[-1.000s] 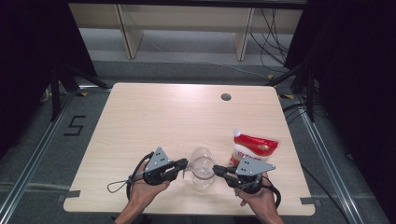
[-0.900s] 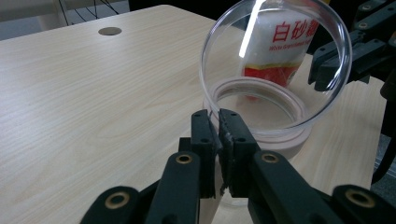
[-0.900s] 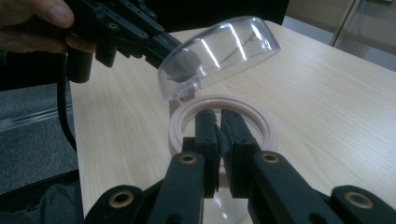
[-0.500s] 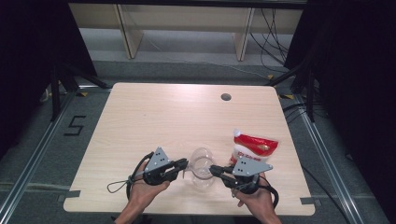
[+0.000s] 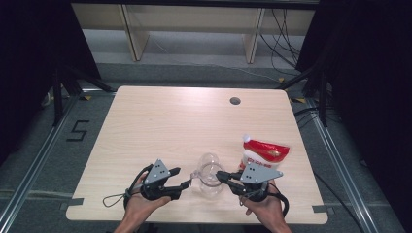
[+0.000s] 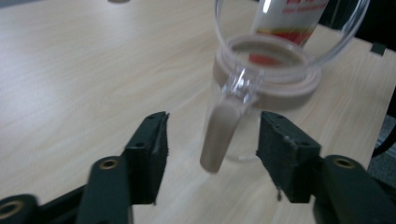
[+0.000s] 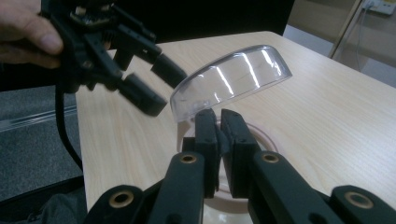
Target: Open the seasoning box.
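The clear plastic jug (image 5: 210,171) looks light, stiff and slippery: the right gripper (image 5: 222,176) stays clamped on its thin rim, while the left gripper (image 6: 212,140), its jaws just opened, straddles the handle (image 6: 220,137), the surest hold.

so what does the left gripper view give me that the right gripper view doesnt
Left gripper view: the handle of the clear jug sits between the fingers of the left gripper, which have just been opening and stand apart from it, with a red-and-white pouch behind.
Right gripper view: the right gripper is shut at the jug's rim, and a person's hand is seen holding the left gripper opposite.
Both: the raised clear lid and the wooden table.
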{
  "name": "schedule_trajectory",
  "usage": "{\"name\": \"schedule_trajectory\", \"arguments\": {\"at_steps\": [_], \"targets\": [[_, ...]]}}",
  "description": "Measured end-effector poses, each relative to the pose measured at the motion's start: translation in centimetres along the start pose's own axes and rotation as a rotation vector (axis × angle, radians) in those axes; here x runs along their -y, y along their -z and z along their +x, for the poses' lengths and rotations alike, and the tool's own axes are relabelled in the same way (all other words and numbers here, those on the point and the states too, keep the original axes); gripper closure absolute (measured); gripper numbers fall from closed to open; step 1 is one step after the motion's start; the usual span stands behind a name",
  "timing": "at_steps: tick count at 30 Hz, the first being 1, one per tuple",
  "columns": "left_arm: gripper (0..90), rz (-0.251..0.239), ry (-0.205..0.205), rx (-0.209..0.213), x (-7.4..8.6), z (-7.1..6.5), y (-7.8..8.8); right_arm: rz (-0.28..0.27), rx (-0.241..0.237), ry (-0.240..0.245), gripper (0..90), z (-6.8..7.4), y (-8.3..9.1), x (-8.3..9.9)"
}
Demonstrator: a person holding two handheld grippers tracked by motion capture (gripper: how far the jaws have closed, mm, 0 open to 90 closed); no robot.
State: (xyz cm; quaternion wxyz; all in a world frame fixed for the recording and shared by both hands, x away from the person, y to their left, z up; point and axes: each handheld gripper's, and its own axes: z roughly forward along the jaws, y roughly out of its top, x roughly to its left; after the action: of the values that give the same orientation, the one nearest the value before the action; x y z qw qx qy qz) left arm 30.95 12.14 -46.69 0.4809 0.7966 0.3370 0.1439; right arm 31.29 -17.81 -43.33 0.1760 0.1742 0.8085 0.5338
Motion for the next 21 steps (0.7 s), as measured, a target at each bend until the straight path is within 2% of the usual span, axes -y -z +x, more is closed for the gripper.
{"name": "schedule_trajectory", "arguments": {"at_steps": [1,4,6,7,8,10,11,12,13,18,19,21], "targets": [[33.8,0.005,0.002,-0.004,0.3,0.0,0.1,0.005,-0.005,-0.025,85.8,0.3,0.0,-0.2],[30.4,0.012,0.007,-0.028,0.9,0.0,0.5,0.009,-0.021,-0.012,85.8,0.3,-0.1,-0.4],[27.9,0.016,0.008,-0.032,1.2,0.2,0.8,0.006,-0.030,-0.027,85.8,0.5,-0.2,-0.5],[26.9,0.013,0.023,-0.040,1.4,0.1,0.8,0.009,-0.021,-0.017,85.7,0.5,-0.2,-0.6],[25.1,0.017,0.014,-0.039,1.6,0.2,0.9,-0.001,-0.016,-0.019,85.7,0.5,-0.3,-0.6],[24.8,0.026,0.020,-0.044,1.9,0.1,0.8,-0.003,-0.018,-0.019,85.6,0.7,-0.5,-0.6],[24.4,0.037,0.006,-0.052,2.0,0.2,0.8,0.005,-0.030,-0.018,85.5,0.7,-0.5,-0.7],[24.1,0.034,0.015,-0.053,2.2,0.1,0.7,-0.009,-0.022,-0.014,85.5,0.8,-0.7,-0.7],[23.8,0.041,0.015,-0.056,2.2,0.1,0.7,-0.009,-0.023,0.004,85.5,0.7,-0.8,-0.8],[22.5,0.027,0.024,-0.071,2.4,0.2,0.8,-0.005,-0.039,-0.007,85.3,1.1,-1.2,-1.1],[22.5,0.024,0.023,-0.065,2.5,0.3,0.8,-0.012,-0.028,0.012,85.2,1.0,-1.3,-1.2],[22.5,0.018,0.050,-0.069,2.6,0.2,0.7,0.002,-0.045,0.004,85.0,1.2,-1.3,-1.3]]}}
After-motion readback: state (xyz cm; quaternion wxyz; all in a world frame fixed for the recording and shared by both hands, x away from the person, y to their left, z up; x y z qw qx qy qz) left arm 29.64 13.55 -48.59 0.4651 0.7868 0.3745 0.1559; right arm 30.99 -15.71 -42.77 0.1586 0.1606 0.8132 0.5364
